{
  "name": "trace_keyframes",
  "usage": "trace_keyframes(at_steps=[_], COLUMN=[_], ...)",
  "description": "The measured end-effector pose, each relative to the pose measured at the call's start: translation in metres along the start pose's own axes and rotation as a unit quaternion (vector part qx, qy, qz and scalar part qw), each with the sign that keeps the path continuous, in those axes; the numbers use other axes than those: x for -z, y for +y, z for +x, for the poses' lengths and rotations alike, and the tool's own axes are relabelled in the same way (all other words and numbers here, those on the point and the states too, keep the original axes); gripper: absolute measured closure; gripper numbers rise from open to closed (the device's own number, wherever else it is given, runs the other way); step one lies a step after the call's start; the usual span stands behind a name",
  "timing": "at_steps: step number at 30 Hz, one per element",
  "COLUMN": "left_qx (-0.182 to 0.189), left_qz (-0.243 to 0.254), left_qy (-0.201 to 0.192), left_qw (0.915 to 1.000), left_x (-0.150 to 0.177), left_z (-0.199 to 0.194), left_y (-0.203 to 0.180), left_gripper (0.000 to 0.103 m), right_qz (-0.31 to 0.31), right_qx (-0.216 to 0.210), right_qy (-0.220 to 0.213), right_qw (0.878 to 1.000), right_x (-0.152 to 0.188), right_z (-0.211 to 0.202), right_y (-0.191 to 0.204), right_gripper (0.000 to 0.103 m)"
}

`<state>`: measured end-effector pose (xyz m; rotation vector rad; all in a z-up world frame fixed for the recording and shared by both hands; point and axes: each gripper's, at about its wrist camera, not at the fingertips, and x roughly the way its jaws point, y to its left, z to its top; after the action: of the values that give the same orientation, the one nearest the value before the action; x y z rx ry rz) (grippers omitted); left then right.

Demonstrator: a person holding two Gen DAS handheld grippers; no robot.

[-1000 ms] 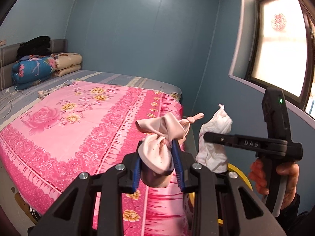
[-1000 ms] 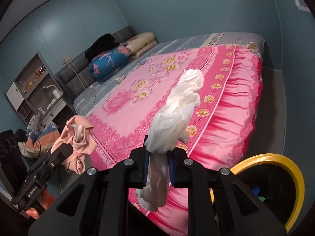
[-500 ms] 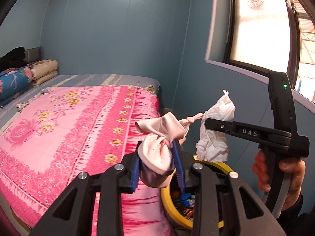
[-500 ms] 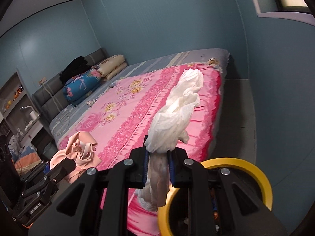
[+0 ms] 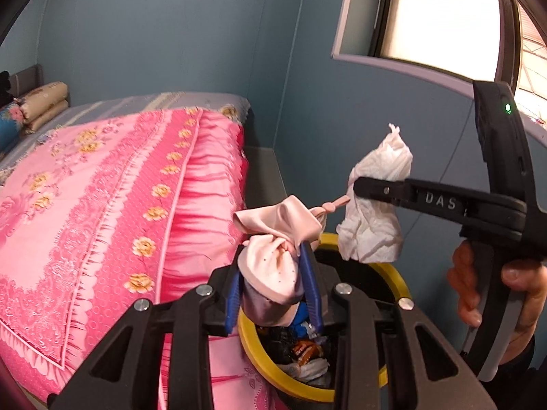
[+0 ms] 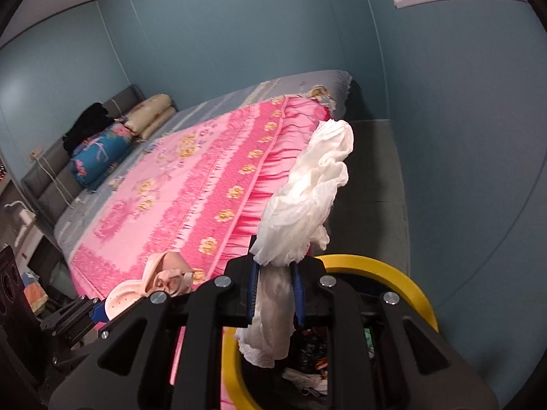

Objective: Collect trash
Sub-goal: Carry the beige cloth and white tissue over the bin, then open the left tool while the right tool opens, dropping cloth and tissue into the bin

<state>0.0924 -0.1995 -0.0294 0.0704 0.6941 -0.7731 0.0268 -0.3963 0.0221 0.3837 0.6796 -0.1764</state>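
Note:
My left gripper (image 5: pixel 273 287) is shut on a pink cloth bundle (image 5: pixel 273 259) and holds it over the near rim of a yellow-rimmed trash bin (image 5: pixel 253 352) that holds several pieces of rubbish. My right gripper (image 6: pixel 275 290) is shut on a crumpled white tissue (image 6: pixel 304 198) above the same bin (image 6: pixel 407 287). In the left wrist view the right gripper (image 5: pixel 355 184) holds the tissue (image 5: pixel 372 225) above the bin's far side. In the right wrist view the left gripper (image 6: pixel 99 311) with the pink bundle (image 6: pixel 160 280) is at lower left.
A bed with a pink floral cover (image 5: pixel 85 205) lies left of the bin, with pillows (image 6: pixel 150 116) and a blue bundle (image 6: pixel 99 157) at its head. Blue walls (image 5: pixel 324 130) close in behind the bin. A window (image 5: pixel 437 13) is up right.
Both grippers have swung right from over the bed toward the bin and tilted down; the bin and its contents now lie beneath them. Both still hold their items.

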Motion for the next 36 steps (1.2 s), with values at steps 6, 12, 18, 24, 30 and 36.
trace_keyframes(at_steps=[6,12,18,24,30,36], left_qx=[0.033,0.059,0.074,0.07,0.067,0.055], left_qz=[-0.01,-0.015,-0.027,-0.028,-0.037,-0.051], left_qy=[0.043,0.077,0.093,0.088,0.073,0.044], left_qw=[0.9985,0.9951,0.9925,0.9932,0.9944,0.9962], left_x=[0.012,0.021,0.022,0.021,0.017,0.012], left_z=[0.035,0.061,0.076,0.071,0.057,0.032], left_y=[0.002,0.001,0.0,-0.003,0.002,0.019], left_gripper=[0.074,0.074,0.07,0.065,0.053,0.053], right_qz=[0.018,0.033,0.036,0.047,0.068,0.068], right_qx=[0.03,0.059,0.064,0.05,0.051,0.05], right_qy=[0.034,0.074,0.093,0.089,0.078,0.068], right_qw=[0.999,0.995,0.993,0.994,0.993,0.994], right_x=[0.005,0.021,0.039,0.047,0.043,0.036], right_z=[0.024,0.035,0.039,0.044,0.039,0.036], right_y=[-0.016,-0.029,-0.036,-0.047,-0.051,-0.048], right_gripper=[0.086,0.086,0.086,0.084,0.068,0.066])
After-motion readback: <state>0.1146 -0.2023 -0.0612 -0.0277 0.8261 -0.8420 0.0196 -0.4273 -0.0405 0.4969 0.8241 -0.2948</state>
